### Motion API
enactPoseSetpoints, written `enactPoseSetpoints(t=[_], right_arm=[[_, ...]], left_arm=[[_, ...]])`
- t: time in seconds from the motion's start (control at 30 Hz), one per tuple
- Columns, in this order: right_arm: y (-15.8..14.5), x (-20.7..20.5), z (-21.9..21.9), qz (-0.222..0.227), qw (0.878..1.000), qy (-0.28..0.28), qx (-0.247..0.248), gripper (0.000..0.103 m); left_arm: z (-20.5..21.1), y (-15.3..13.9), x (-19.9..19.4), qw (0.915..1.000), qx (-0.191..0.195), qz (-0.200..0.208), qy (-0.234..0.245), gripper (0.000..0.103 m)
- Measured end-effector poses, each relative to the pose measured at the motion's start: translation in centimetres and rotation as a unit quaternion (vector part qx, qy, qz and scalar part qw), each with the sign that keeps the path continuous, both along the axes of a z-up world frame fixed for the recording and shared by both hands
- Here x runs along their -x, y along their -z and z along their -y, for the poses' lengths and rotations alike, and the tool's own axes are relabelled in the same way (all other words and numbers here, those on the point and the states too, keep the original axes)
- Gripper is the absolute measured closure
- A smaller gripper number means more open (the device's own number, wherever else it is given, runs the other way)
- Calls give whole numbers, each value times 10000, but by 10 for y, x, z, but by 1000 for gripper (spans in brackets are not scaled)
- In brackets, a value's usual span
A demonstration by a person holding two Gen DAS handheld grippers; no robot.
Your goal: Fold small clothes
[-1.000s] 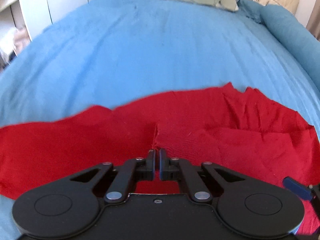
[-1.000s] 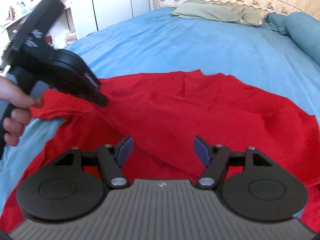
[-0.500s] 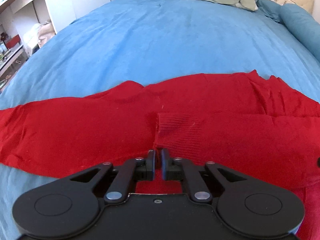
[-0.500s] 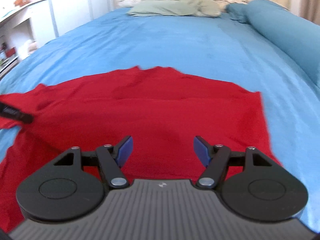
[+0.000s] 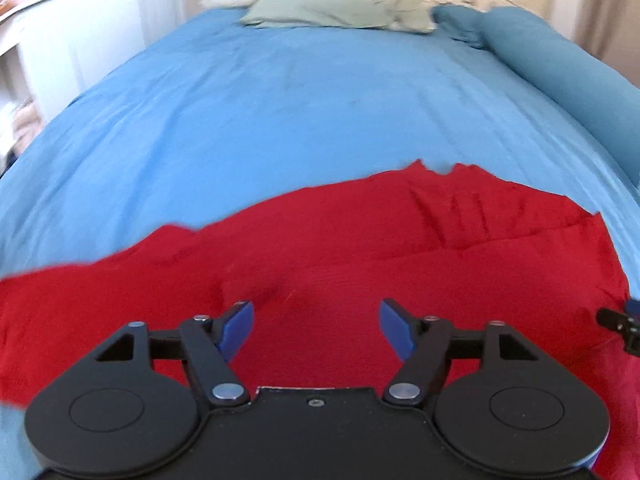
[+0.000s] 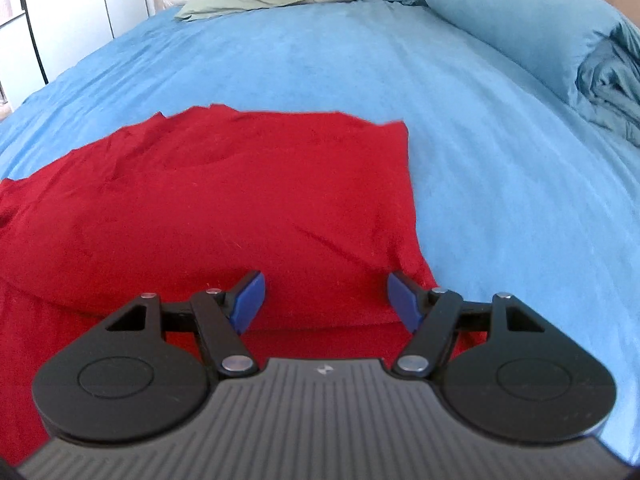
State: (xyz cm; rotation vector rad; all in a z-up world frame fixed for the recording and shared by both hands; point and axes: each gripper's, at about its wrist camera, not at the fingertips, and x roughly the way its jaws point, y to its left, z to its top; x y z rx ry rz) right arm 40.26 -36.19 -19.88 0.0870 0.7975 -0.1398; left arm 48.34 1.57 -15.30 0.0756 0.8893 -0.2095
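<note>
A red knit garment (image 5: pixel 340 240) lies spread on the blue bed cover (image 5: pixel 300 100), with one layer folded over another. My left gripper (image 5: pixel 316 326) is open and empty, just above the folded red cloth. In the right wrist view the same red garment (image 6: pixel 224 192) shows a straight right edge. My right gripper (image 6: pixel 326 298) is open and empty, low over the garment's near right corner. A bit of the right gripper (image 5: pixel 620 322) shows at the right edge of the left wrist view.
A grey-green pillow (image 5: pixel 340 10) lies at the head of the bed. A rolled teal duvet (image 6: pixel 520 20) runs along the right side. White furniture (image 6: pixel 72 8) stands to the left of the bed.
My left gripper has opened and let go of the red cloth it was pinching. The right gripper stayed open and moved right toward the garment's right edge.
</note>
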Motion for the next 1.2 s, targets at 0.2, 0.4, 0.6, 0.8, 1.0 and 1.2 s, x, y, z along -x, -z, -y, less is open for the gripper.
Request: enactPoseSetpoints(t=[0.2, 0.4, 0.6, 0.8, 1.0, 1.2], right_arm=[[6, 3, -4, 40, 9999, 59, -87, 11], [11, 3, -6, 150, 9999, 44, -71, 7], [-12, -2, -17, 69, 10000, -30, 17, 6], [-84, 5, -53, 472, 9979, -444, 69, 4], [-146, 11, -111, 724, 9957, -574, -12, 0], [-158, 11, -181, 541, 9943, -904, -185, 0]], left_arm=[[1, 32, -30, 9993, -103, -366, -51, 27], [1, 38, -30, 9994, -86, -323, -11, 19], [-17, -9, -9, 9995, 188, 10, -272, 19], [-67, -90, 32, 9951, 526, 440, -706, 11], [-134, -131, 65, 9892, 482, 650, -1224, 0], [-229, -115, 79, 9759, 549, 470, -2058, 0]])
